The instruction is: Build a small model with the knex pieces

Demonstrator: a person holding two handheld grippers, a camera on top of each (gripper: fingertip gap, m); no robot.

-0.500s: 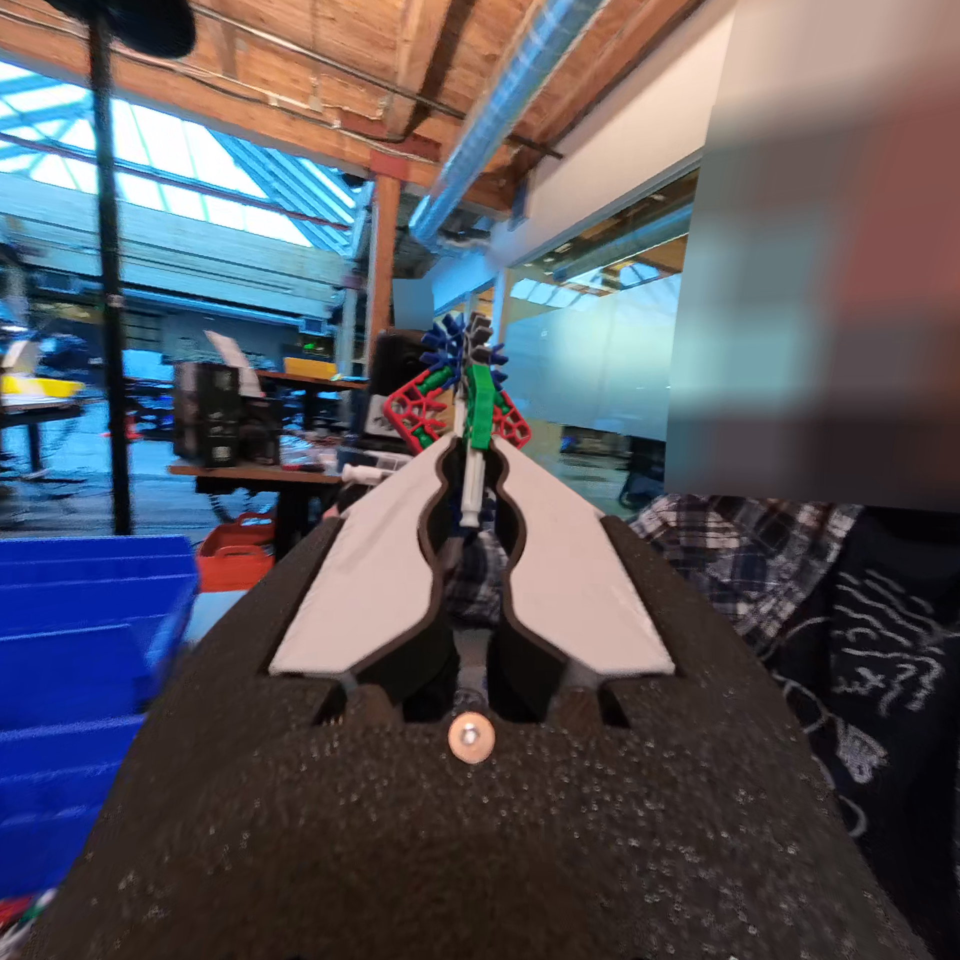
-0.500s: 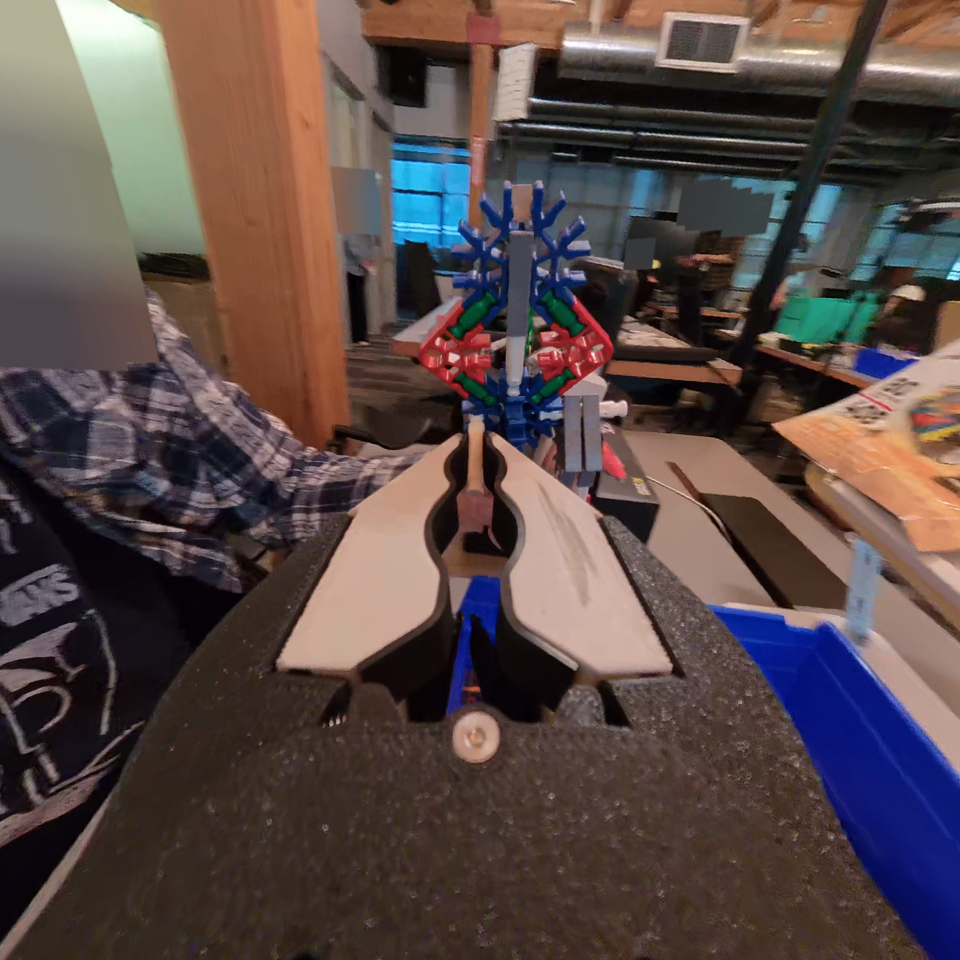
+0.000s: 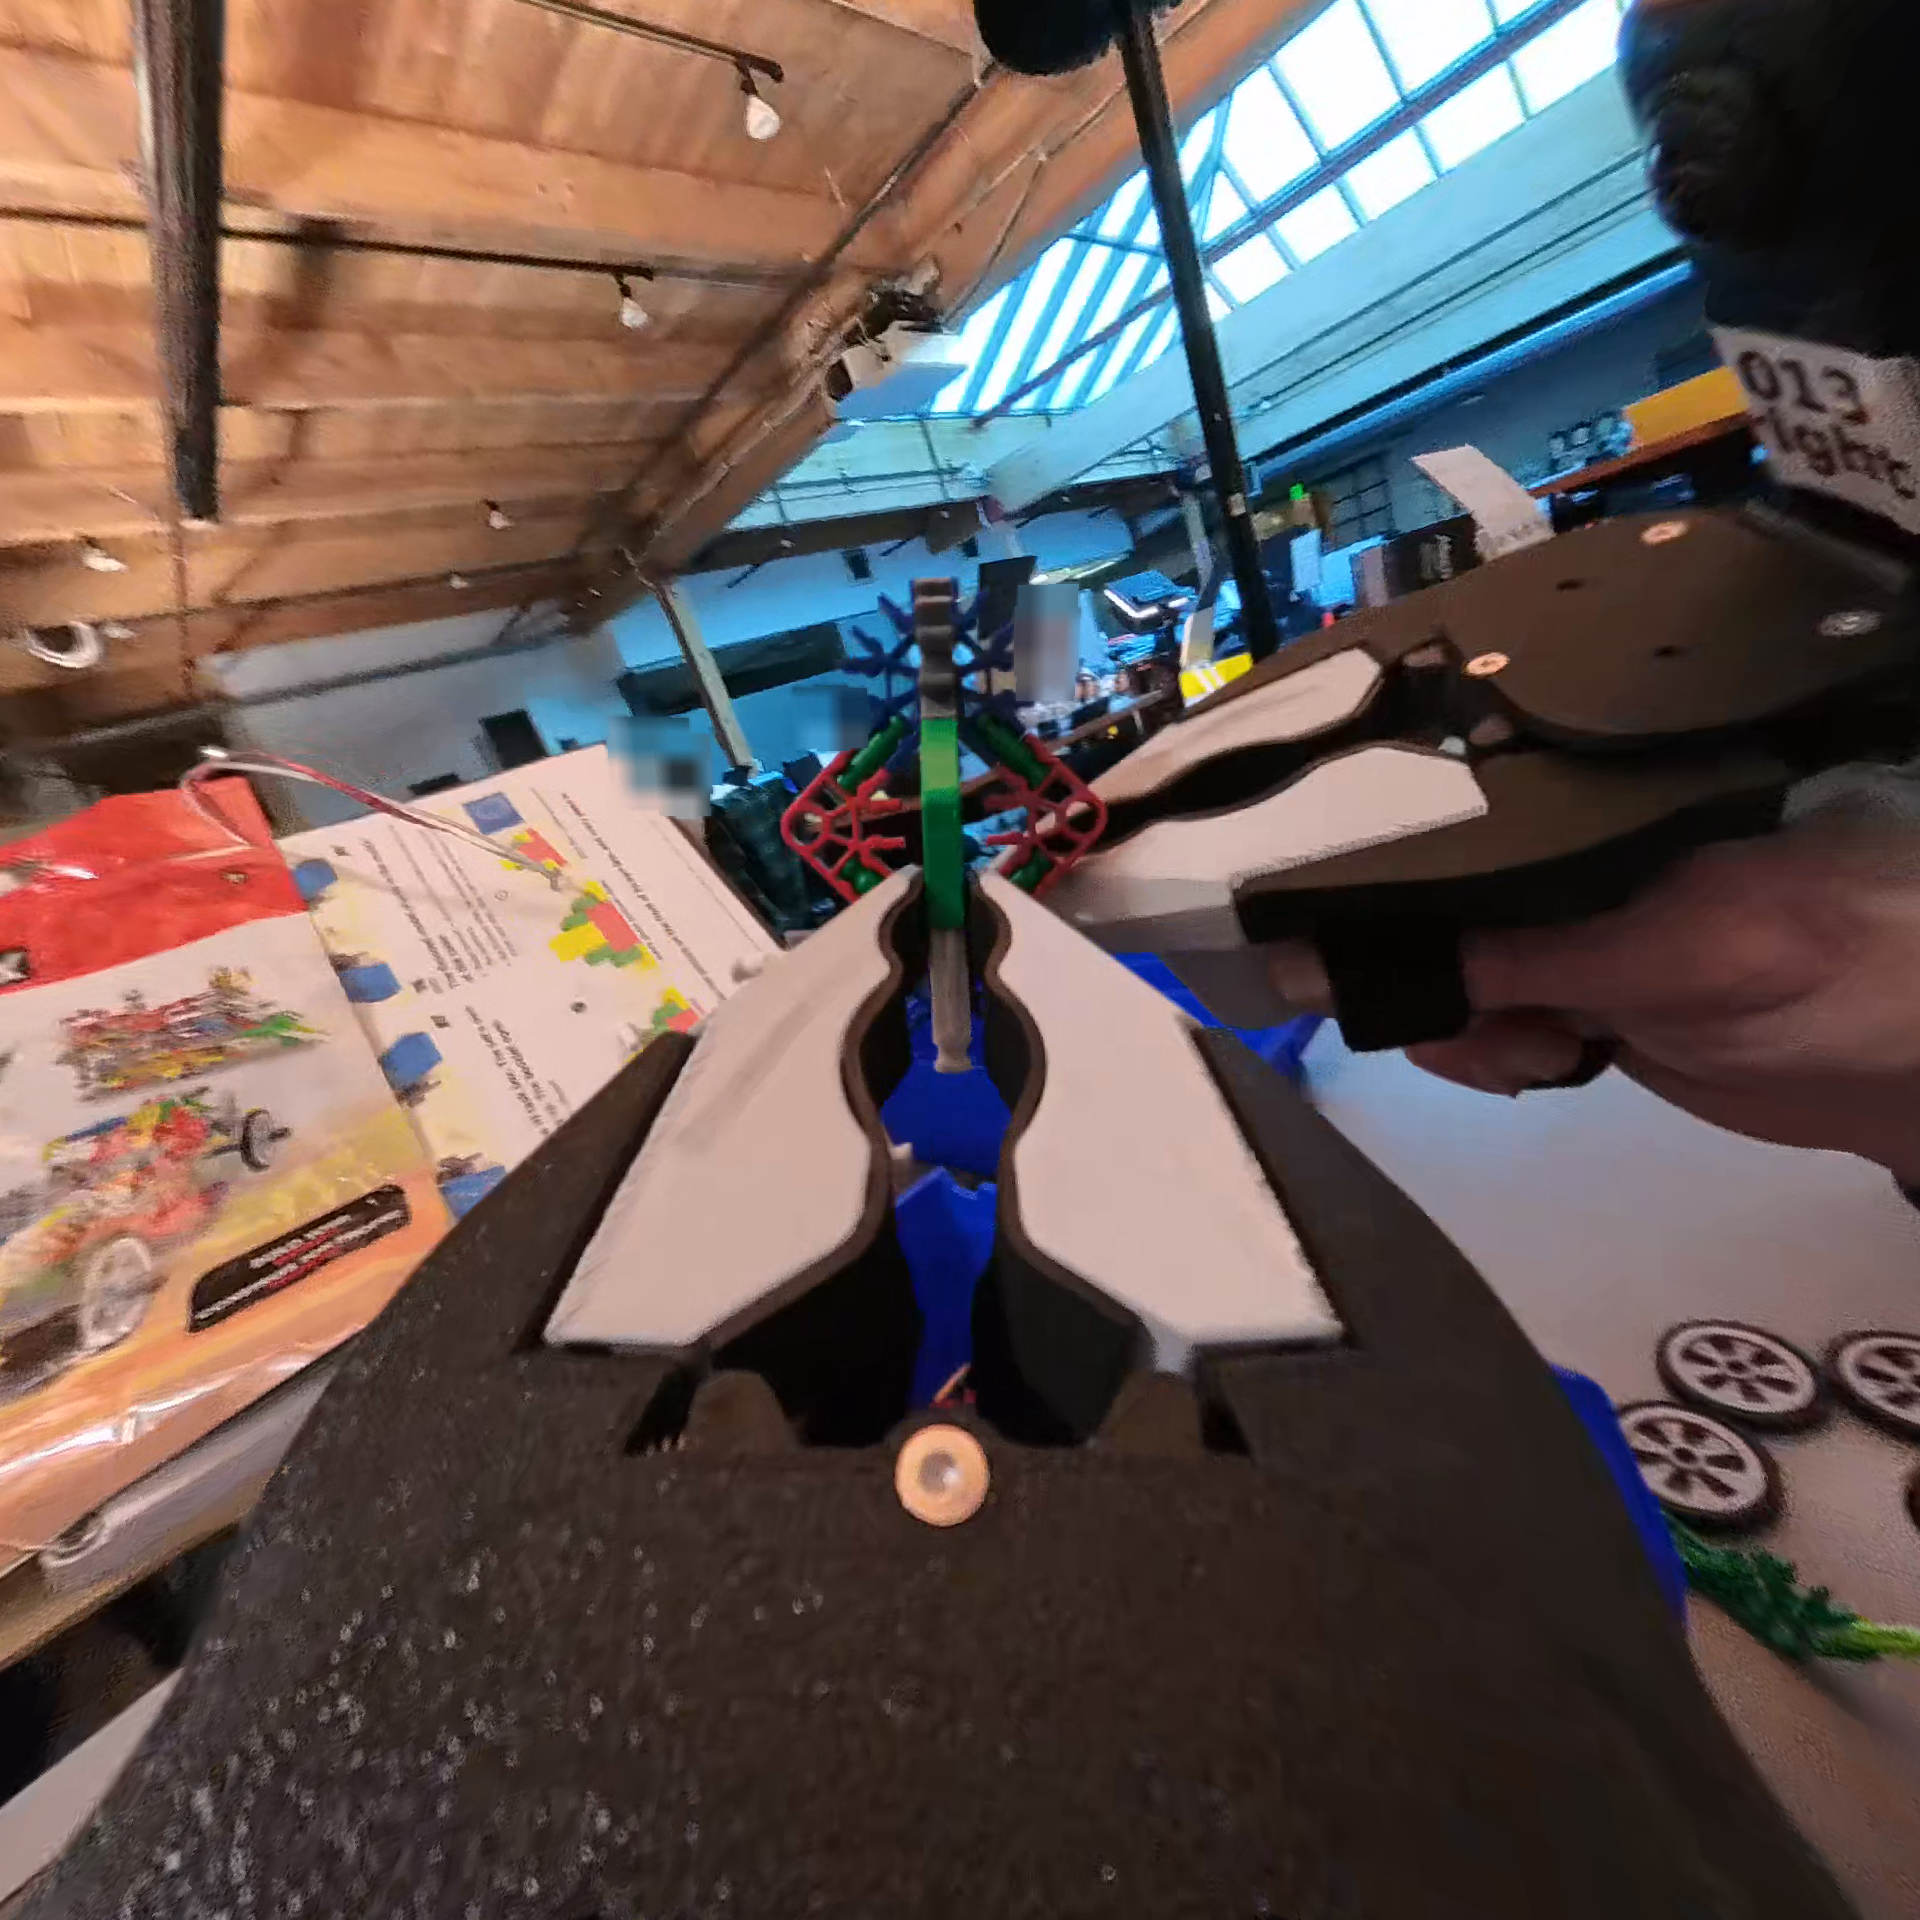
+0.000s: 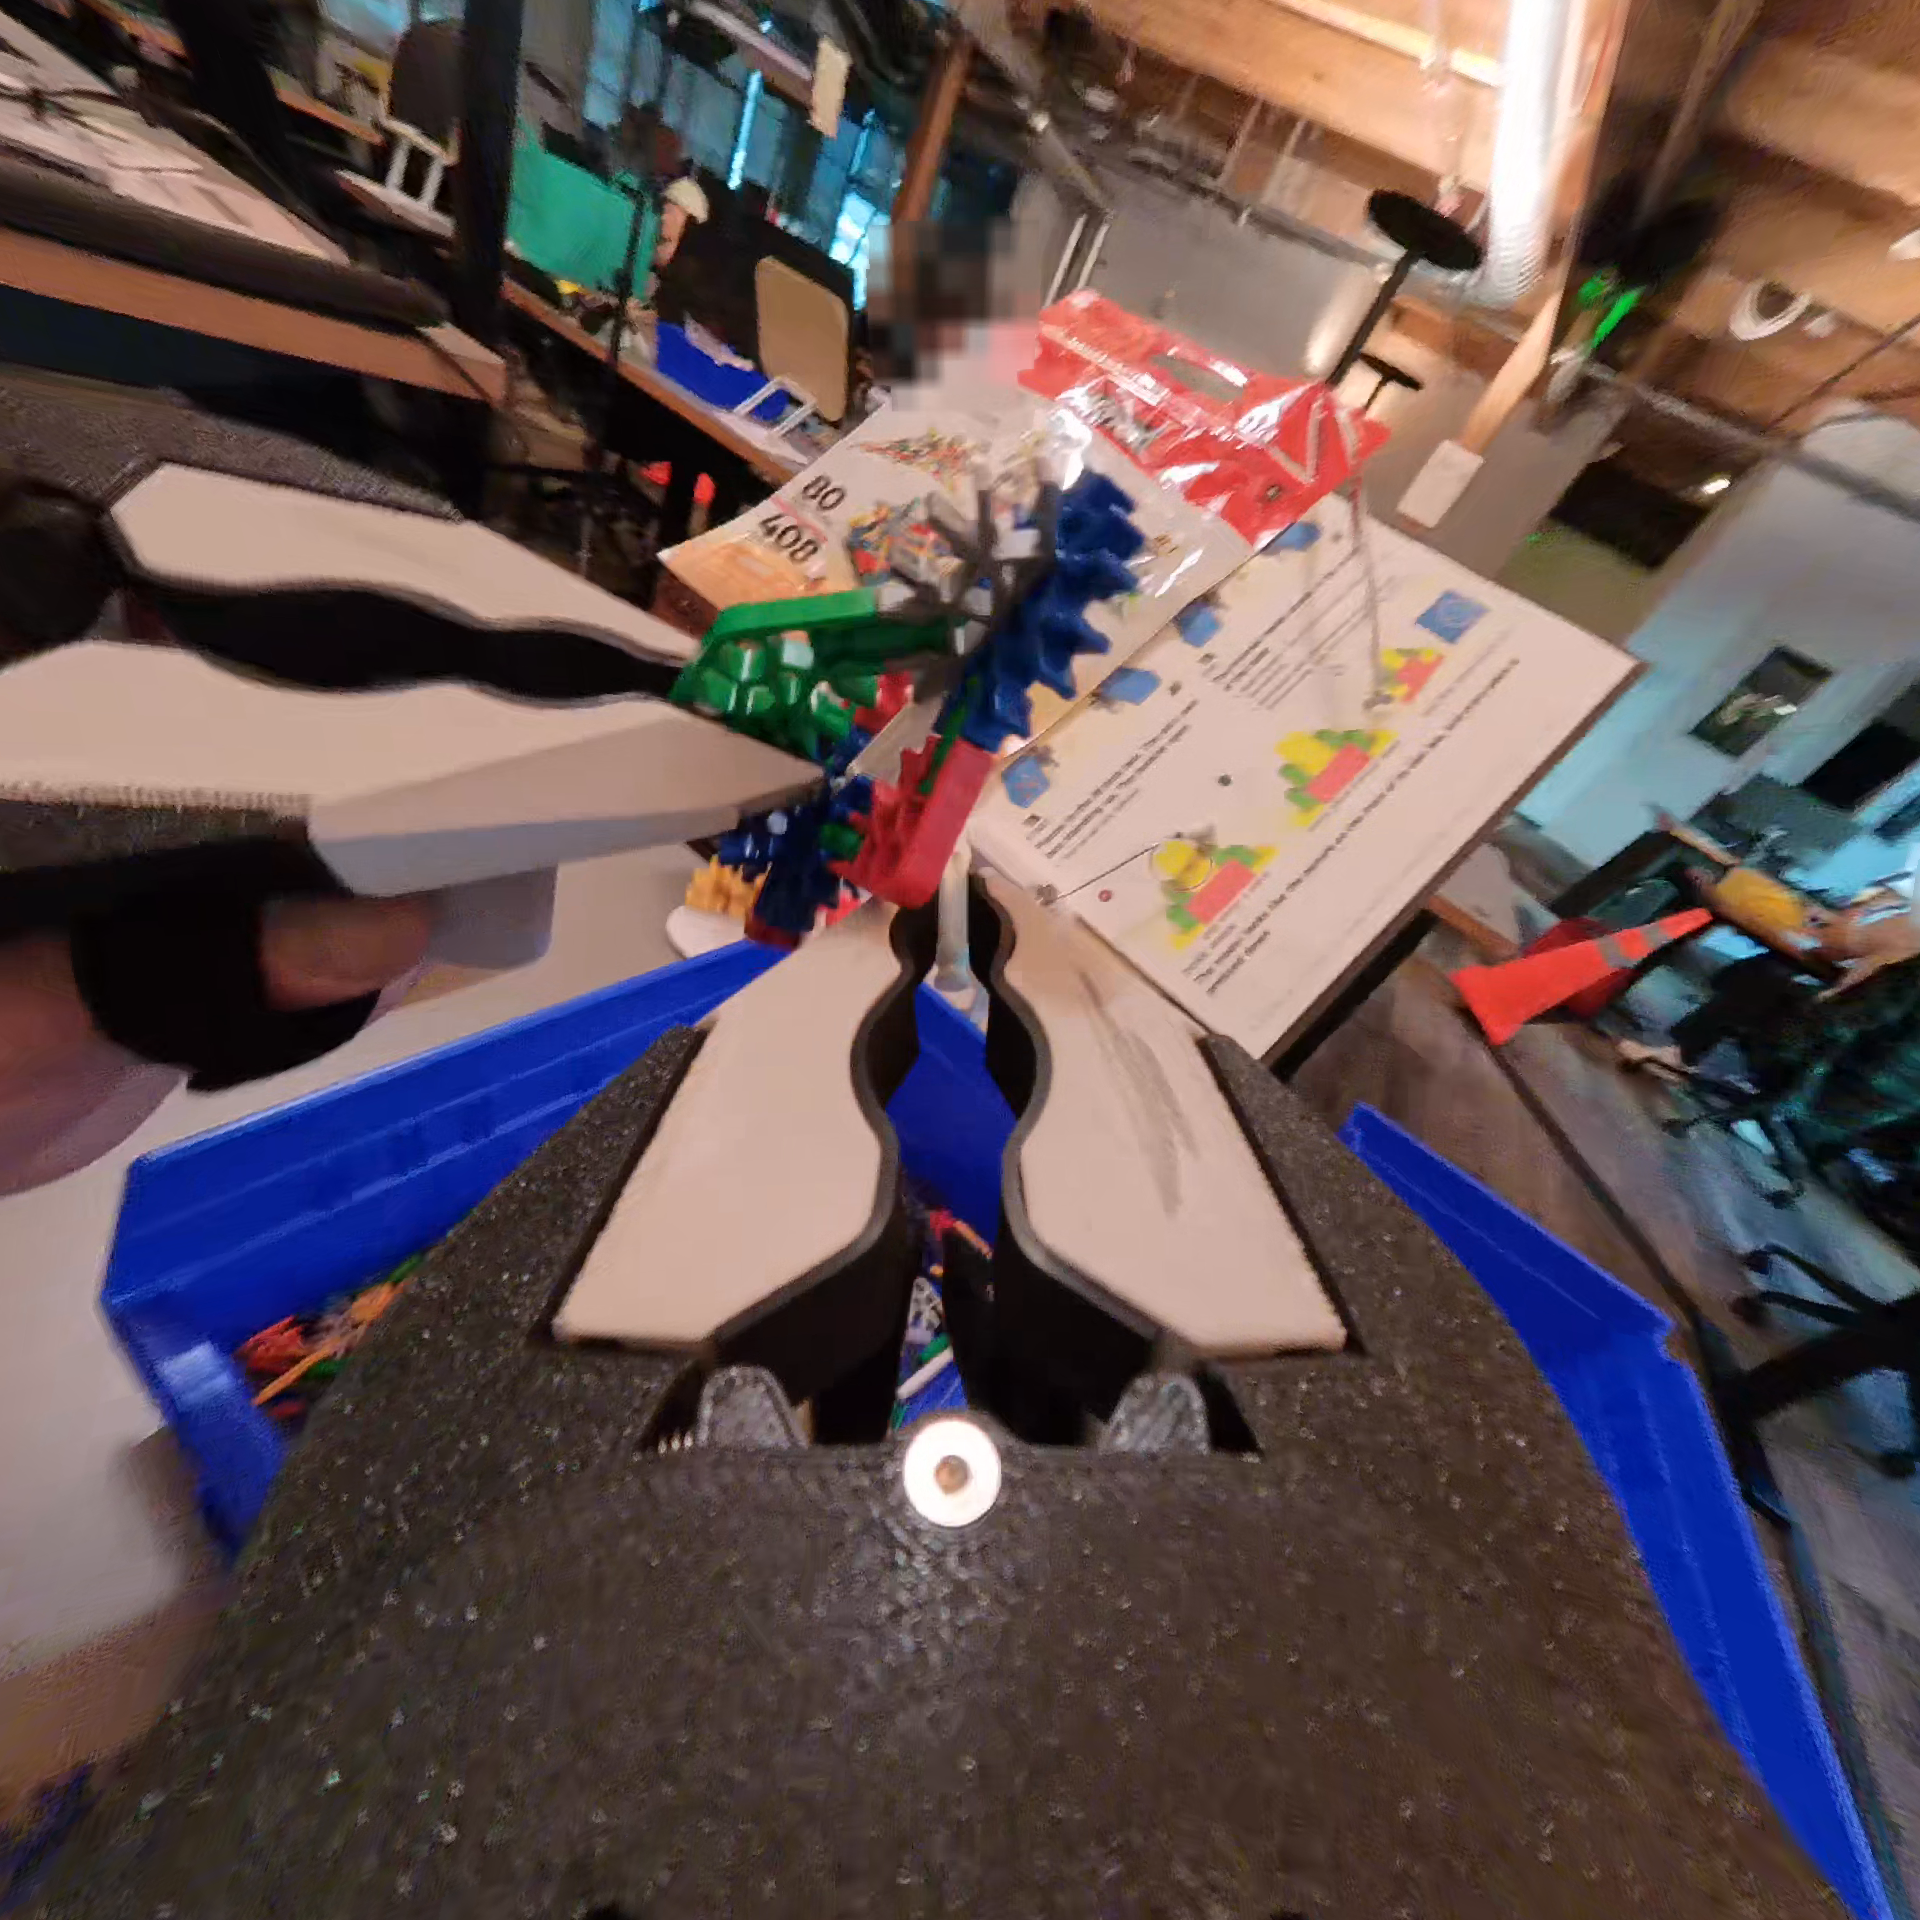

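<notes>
Gripping one toy model (image 3: 940,800), both claws (image 3: 943,883) (image 4: 951,894) clamp its upright rods.

Workshop/lab: timber ceiling (image 3: 416,343), skylights (image 3: 1403,135), cluttered workbenches (image 4: 312,312), traffic cone (image 4: 1579,971).

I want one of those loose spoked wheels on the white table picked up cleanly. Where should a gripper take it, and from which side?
A judgement: grip the spoked wheel across its black tyre, coming straight down from above. It lies flat on the white table, so only the rim offers opposing sides. Choose the side away from the neighbouring wheel, which sits close.
</notes>
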